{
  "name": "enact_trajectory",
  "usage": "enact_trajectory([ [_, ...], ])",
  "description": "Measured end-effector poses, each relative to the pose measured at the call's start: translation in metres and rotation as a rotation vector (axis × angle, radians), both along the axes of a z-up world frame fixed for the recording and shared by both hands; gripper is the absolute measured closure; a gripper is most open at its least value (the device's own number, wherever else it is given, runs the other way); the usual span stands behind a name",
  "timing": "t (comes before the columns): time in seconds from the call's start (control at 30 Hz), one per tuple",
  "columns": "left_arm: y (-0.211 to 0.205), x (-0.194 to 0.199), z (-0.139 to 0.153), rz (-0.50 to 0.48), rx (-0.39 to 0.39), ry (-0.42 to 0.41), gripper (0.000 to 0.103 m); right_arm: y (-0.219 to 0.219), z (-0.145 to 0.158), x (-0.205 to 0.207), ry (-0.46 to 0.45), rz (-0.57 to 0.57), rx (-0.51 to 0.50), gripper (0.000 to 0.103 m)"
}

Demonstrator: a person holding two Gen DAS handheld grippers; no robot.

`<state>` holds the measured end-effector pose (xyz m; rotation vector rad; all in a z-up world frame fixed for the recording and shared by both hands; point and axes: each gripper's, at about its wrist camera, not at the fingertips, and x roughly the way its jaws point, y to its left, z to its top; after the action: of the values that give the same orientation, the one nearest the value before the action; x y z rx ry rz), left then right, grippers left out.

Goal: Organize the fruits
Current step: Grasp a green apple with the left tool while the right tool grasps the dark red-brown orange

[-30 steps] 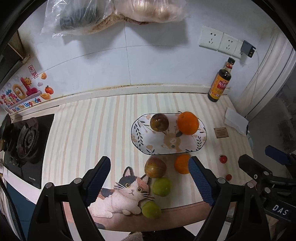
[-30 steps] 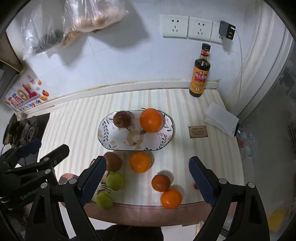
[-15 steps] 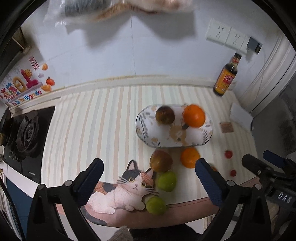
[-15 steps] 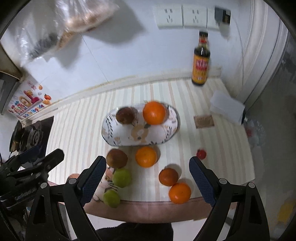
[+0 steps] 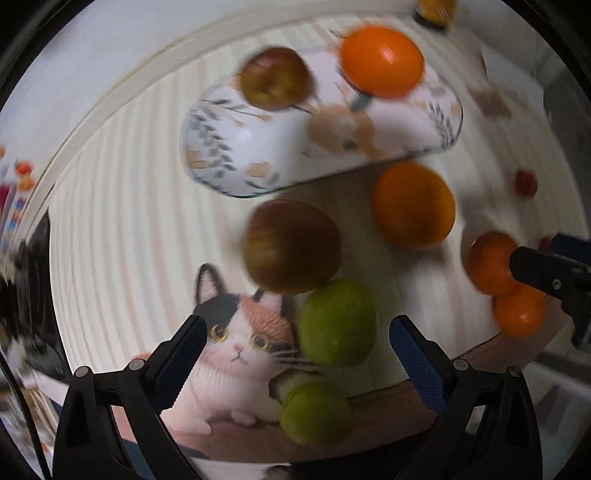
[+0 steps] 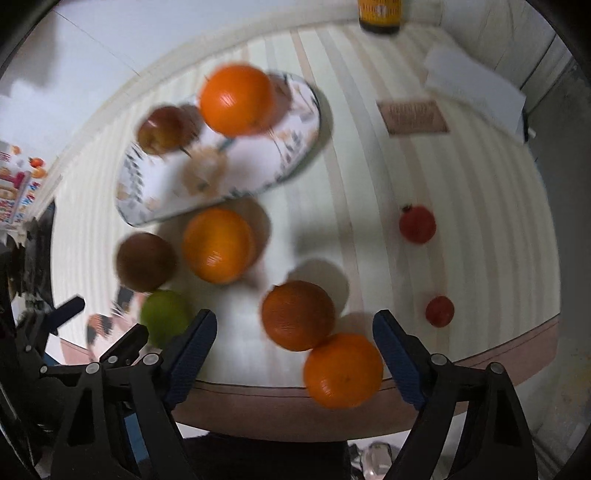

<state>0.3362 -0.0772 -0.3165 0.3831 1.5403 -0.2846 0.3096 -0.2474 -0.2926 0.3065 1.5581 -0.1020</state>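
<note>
Fruit first: the plate [image 5: 439, 122] sat far-centre on the striped surface [image 6: 461, 229] w/ only two pieces on it, a brownish-red apple [image 5: 275, 77] and a big orange [image 5: 382, 59]. Rest was loose, near side of the plate: a second reddish apple [image 5: 291, 245] just off the plate's near edge, an orange [image 5: 413, 205] to its right, two green fruits [image 5: 338, 323] near that apple by the surface's front edge, partly over the cat picture [image 5: 236, 332]. Further right, a dark orange [image 6: 297, 314] touching a brighter orange [image 6: 343, 369] at the very front edge, plus two small red fruits [image 6: 417, 223] well apart on the right.

My left fingers [image 5: 295, 354] were spread wide, having just opened further, pointing down over the green fruits w/ nothing pinched. My right fingers [image 6: 295, 343] were also apart, just narrowing a bit, framing the two front oranges but not pressing either.

So, approx a quarter done by my reckoning: two plated, eight or so left. Next step prob. a grab each side. Bottle [image 6: 380, 14] stood at the far wall.
</note>
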Motion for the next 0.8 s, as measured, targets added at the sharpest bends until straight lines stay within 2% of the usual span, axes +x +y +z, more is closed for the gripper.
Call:
enact_trajectory([
  [0.1,-0.014,0.000,-0.021,-0.055,0.027,0.040,0.002,-0.001,-0.021,0.002,0.036,0.018,0.017,0.016],
  [0.17,-0.020,0.001,-0.032,-0.070,0.031,0.062,0.018,0.000,-0.030,0.004,0.051,0.030,0.027,0.021],
  [0.2,-0.020,0.001,-0.035,-0.065,0.037,0.067,0.024,0.002,-0.035,0.004,0.062,0.037,0.027,0.027],
  [0.23,-0.018,0.002,-0.037,-0.049,0.009,0.080,0.034,0.005,-0.040,0.006,0.073,0.049,0.034,0.035],
  [0.27,-0.016,0.003,-0.037,-0.027,-0.034,0.097,0.046,0.007,-0.045,0.007,0.085,0.059,0.037,0.037],
  [0.3,-0.013,0.004,-0.037,-0.001,-0.068,0.112,0.051,0.010,-0.051,0.008,0.100,0.072,0.030,0.042],
  [0.37,-0.007,0.002,-0.035,0.028,-0.048,0.106,0.051,0.015,-0.054,0.010,0.104,0.092,0.011,0.043],
  [0.5,0.020,0.001,-0.033,0.112,-0.075,0.110,0.051,0.028,-0.051,0.010,0.102,0.121,0.071,0.043],
  [0.6,0.034,0.001,-0.035,0.161,-0.114,0.130,0.050,0.039,-0.054,0.010,0.105,0.148,0.057,0.043],
  [0.8,0.040,-0.004,-0.035,0.180,-0.124,0.129,0.051,0.050,-0.064,0.007,0.130,0.160,0.046,0.042],
])
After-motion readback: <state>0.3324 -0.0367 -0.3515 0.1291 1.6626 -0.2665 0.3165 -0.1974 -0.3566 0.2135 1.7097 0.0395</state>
